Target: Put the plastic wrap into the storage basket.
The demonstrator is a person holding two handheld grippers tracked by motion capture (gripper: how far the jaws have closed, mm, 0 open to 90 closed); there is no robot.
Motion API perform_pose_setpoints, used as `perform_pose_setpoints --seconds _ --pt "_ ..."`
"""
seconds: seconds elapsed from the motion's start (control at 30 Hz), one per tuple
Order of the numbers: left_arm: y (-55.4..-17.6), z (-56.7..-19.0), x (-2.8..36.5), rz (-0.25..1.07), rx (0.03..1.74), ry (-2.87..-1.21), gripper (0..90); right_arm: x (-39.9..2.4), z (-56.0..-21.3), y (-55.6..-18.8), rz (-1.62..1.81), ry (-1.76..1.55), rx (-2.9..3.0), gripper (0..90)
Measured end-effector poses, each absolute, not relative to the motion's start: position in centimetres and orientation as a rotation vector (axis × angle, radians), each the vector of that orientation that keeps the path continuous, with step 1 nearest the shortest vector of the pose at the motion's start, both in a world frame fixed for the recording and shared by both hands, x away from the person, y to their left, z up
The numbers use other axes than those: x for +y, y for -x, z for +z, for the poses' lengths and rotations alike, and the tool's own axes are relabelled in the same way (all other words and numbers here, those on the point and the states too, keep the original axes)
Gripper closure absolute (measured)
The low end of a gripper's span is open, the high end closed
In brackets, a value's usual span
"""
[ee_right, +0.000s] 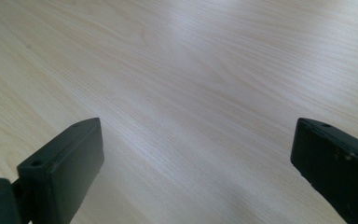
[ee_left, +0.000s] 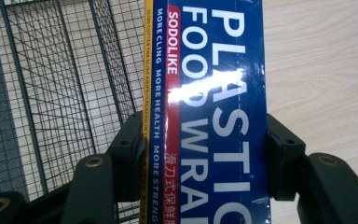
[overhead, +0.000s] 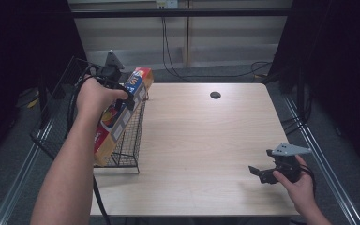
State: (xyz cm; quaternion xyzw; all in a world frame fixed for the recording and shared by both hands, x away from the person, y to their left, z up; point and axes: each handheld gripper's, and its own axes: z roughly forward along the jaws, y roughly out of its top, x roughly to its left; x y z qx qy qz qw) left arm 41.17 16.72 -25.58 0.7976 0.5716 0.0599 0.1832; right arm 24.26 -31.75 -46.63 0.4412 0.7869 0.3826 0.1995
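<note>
High view: left gripper (overhead: 130, 99) jaws clamp plastic wrap box (overhead: 122, 115) over wire basket (overhead: 130, 140), frame left; placement unfinished; right gripper (overhead: 257, 172) jaws wide, idle on counter (overhead: 201, 140)

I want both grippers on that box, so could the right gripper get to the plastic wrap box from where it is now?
Probably yes. The right gripper is open and holds nothing, and bare table lies between it and the plastic wrap box. The left gripper clamps the box over the wire basket, leaving its near end free.
</note>
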Motion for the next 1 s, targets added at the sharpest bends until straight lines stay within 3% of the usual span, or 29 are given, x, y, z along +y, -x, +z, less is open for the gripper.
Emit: perform_pose_setpoints --seconds 1.0 --pt "-41.2 -25.2 20.2 0.217 1.732 -2.155 43.4 -31.8 -46.6 -24.2 1.069 -1.238 2.198 2.2"
